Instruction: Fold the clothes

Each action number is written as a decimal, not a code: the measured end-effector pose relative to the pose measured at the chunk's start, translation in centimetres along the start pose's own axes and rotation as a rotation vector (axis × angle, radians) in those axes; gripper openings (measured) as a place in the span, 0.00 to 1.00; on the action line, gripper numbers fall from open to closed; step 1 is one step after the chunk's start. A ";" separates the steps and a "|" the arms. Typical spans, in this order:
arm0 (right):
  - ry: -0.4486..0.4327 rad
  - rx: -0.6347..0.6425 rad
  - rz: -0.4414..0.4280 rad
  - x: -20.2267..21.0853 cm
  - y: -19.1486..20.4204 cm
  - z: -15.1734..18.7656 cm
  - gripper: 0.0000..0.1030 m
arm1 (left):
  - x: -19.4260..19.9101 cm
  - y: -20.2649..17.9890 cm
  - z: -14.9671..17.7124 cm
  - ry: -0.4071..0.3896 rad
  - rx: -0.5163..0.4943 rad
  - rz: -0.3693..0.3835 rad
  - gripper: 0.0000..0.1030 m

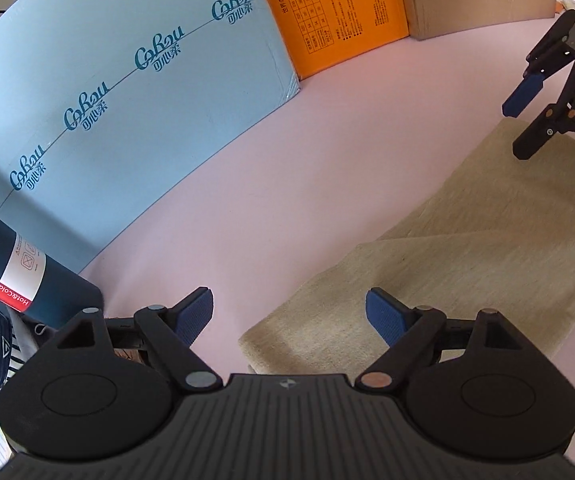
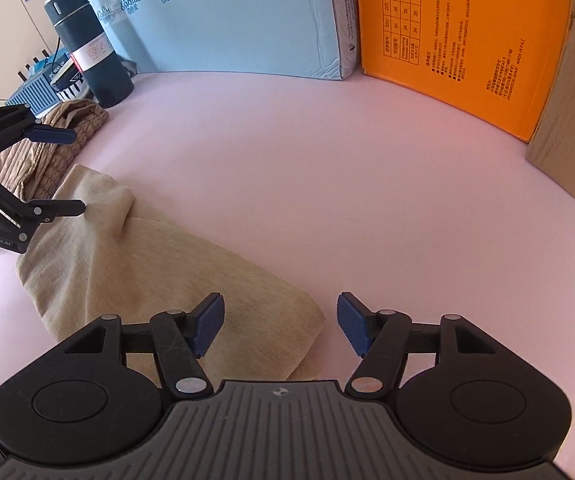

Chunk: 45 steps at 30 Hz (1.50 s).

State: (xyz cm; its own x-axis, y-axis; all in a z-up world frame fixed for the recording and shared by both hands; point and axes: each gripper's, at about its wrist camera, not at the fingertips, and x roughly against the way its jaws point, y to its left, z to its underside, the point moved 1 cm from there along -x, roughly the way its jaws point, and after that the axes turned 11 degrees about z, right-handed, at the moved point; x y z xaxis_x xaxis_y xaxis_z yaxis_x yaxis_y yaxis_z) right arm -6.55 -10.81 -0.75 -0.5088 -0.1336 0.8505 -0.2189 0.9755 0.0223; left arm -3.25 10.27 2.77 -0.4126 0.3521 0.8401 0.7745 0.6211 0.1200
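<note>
Both claws are spread wide with nothing in them. My left gripper (image 1: 289,316) has its blue pads well apart, hovering over the near edge of the beige folded garment (image 1: 467,264), which lies flat on the pink tabletop (image 1: 287,168); from this view I can't tell if the pads actually touch the fabric. My right gripper (image 2: 280,326) is just as wide (blue pads splayed out), with its left pad (image 2: 207,328) over the garment's corner and the other pad above bare pink surface.

From the right wrist view the garment (image 2: 135,264) runs diagonally toward the left gripper (image 2: 75,172), which sits over its far end, fingers apart. Behind that there's a crumpled pile of tan ribbed clothing (image 2: 67,132), and beside it a dark blue thermos bottle (image 2: 87,52).

Along the back edge stand a light blue Cobou box (image 2: 227,20), an orange box (image 2: 467,40) and a plain cardboard box (image 2: 567,140). In the left wrist view the right gripper (image 1: 523,128) hangs over the garment's far end.
</note>
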 end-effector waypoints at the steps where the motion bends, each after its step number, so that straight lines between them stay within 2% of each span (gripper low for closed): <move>1: 0.007 0.005 -0.004 -0.1 0.1 0.0 0.10 | -0.2 0.3 0.1 0.018 0.012 0.026 0.10; 2: 0.005 0.025 -0.006 0.0 0.5 -0.1 0.06 | -0.2 0.3 0.3 0.018 0.014 0.046 0.00; 6: -0.031 0.117 0.010 1.0 2.0 -0.4 0.06 | 0.7 0.1 0.5 -0.023 0.006 0.085 0.00; 10: -0.074 0.140 0.045 2.3 1.9 -0.8 0.06 | 1.0 0.6 1.0 -0.049 0.023 0.058 0.00; 12: -0.079 0.140 0.068 2.8 1.4 -0.8 0.05 | 0.5 1.4 1.6 -0.033 0.044 0.036 0.00; 15: -0.067 0.130 0.082 2.8 0.9 -0.6 0.05 | -0.5 2.3 2.3 -0.006 0.071 0.005 0.06; 16: -0.065 0.132 0.082 2.9 1.0 -0.5 0.05 | -0.9 2.6 2.5 0.002 0.084 -0.005 0.21; 17: -0.066 0.137 0.083 2.9 1.1 -0.5 0.05 | -1.1 2.8 2.6 0.003 0.093 -0.017 0.48; 19: -0.066 0.141 0.081 3.0 1.3 -0.4 0.05 | -1.1 2.7 2.7 -0.028 0.083 -0.042 0.79; 21: -0.062 0.146 0.079 2.8 1.4 -0.4 0.05 | -0.9 2.6 2.8 -0.037 0.074 -0.016 0.78; 22: -0.060 0.148 0.079 2.8 1.5 -0.4 0.05 | -0.9 2.7 2.8 -0.033 0.080 0.013 0.74; 23: -0.059 0.149 0.078 2.8 1.5 -0.4 0.05 | -0.8 2.9 2.8 -0.027 0.092 0.049 0.58; 24: -0.058 0.150 0.078 2.8 1.5 -0.4 0.05 | -0.8 3.1 2.8 -0.015 0.109 0.079 0.49; 26: -0.058 0.153 0.077 2.7 1.5 -0.4 0.05 | -1.0 3.7 3.1 0.007 0.147 0.105 0.05; 32: -0.066 0.171 0.120 3.3 1.1 0.0 0.05 | 0.9 4.1 3.4 -0.053 0.173 0.080 0.02; 36: -0.061 0.092 0.191 3.9 -1.4 0.9 0.03 | 1.8 4.5 4.1 -0.057 0.198 0.055 0.02; 39: -0.057 -0.015 0.192 3.8 -3.5 1.8 0.03 | 1.0 4.6 4.9 -0.023 0.211 0.048 0.03; 42: -0.070 -0.066 0.196 4.3 -4.2 2.2 0.03 | 0.8 4.8 5.2 -0.014 0.233 -0.025 0.06; 45: -0.075 -0.101 0.150 4.9 -4.2 2.4 0.05 | 1.6 5.5 5.4 -0.026 0.290 -0.083 0.09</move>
State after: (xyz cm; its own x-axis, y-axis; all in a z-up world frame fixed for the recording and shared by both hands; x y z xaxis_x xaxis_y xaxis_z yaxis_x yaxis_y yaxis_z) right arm -10.19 -15.98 2.08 -0.5909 0.0060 0.8067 -0.0528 0.9975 -0.0460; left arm -2.23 17.96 1.90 -0.4836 0.3076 0.8195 0.5700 0.8212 0.0281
